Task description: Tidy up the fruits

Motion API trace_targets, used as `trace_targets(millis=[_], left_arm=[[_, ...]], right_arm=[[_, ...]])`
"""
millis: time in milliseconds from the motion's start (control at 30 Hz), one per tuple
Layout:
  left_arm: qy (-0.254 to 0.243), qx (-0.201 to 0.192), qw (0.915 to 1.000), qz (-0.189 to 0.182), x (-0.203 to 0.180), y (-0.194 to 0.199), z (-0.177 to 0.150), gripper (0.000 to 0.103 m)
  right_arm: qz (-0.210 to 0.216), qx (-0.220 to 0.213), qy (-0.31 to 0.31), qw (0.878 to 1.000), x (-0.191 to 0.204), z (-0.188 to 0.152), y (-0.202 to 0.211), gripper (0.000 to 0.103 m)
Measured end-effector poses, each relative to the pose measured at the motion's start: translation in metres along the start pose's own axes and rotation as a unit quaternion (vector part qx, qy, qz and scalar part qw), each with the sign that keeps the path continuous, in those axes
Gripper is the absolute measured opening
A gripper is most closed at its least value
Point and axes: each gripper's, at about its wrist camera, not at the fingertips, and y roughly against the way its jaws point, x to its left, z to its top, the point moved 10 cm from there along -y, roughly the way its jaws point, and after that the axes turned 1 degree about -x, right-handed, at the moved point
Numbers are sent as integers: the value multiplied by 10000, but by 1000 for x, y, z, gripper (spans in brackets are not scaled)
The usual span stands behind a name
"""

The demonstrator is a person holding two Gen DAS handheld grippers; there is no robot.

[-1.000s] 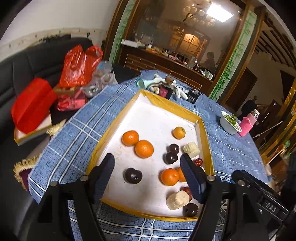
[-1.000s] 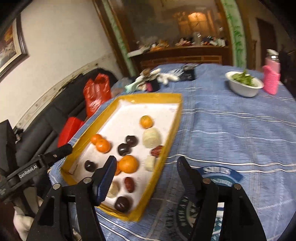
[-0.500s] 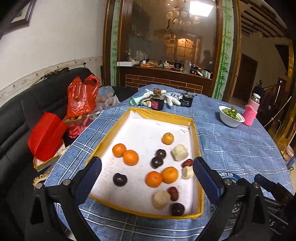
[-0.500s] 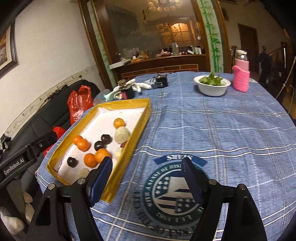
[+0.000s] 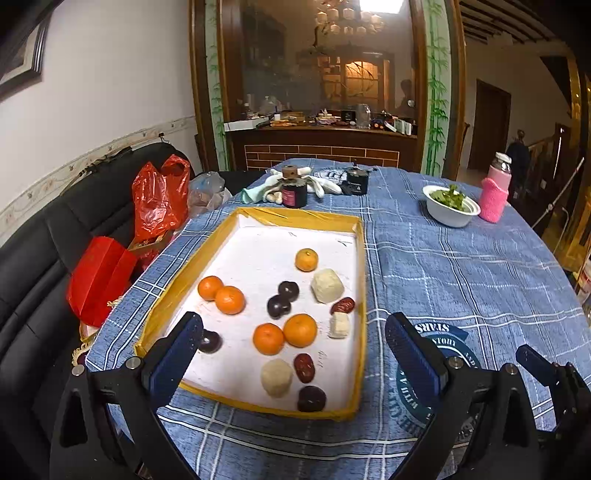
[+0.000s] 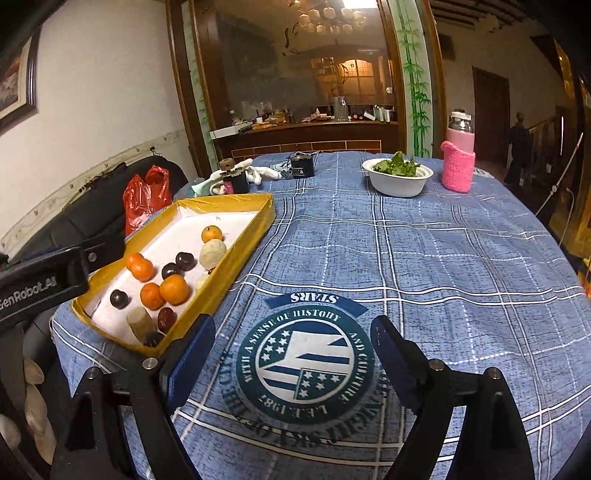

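Fruits [image 5: 300,329] are lying mixed and unsorted in the yellow tray [image 5: 360,266] on the table's left; both the left gripper [image 5: 295,354] and right gripper [image 6: 291,354] are gaping empty, the right's jaws just widening, so sorting is looking barely started.

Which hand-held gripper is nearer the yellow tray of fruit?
Left. The left hand-held gripper hangs open over the yellow tray's near end. The right hand-held gripper, also open, sits off the tray's right side, above the round emblem on the tablecloth.

Home dining/living room. Black sofa [image 5: 55,266] beside a table [image 6: 424,258] with blue plaid cloth. Chandelier [image 5: 351,22] overhead, framed picture [image 6: 14,85] on wall.
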Motion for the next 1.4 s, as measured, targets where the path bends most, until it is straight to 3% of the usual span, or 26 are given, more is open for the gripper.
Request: trace_targets(millis=[300,1000,1167,1300,1400], left_arm=[[-144,36,9999,-26,-12,0,-5,99],[204,315,9987,-355,4,-17,-16,99],[325,147,9981,-504,15,-15,3,99],[153,-80,9977,-662,16,-9,33,99],[-81,-511,9974,-507,17,-1,64,99]], right_arm=[[-4,70,-2,10000,-3,-6,1,93],[-210,328,112,9992,10,-17,-11,94],[-945,-54,-451,9945,-14,-14,15,98],[-1116,-18,-449,9927,-13,-22,18,99],[-1074,192,-421,9931,-10,-28,9,99]])
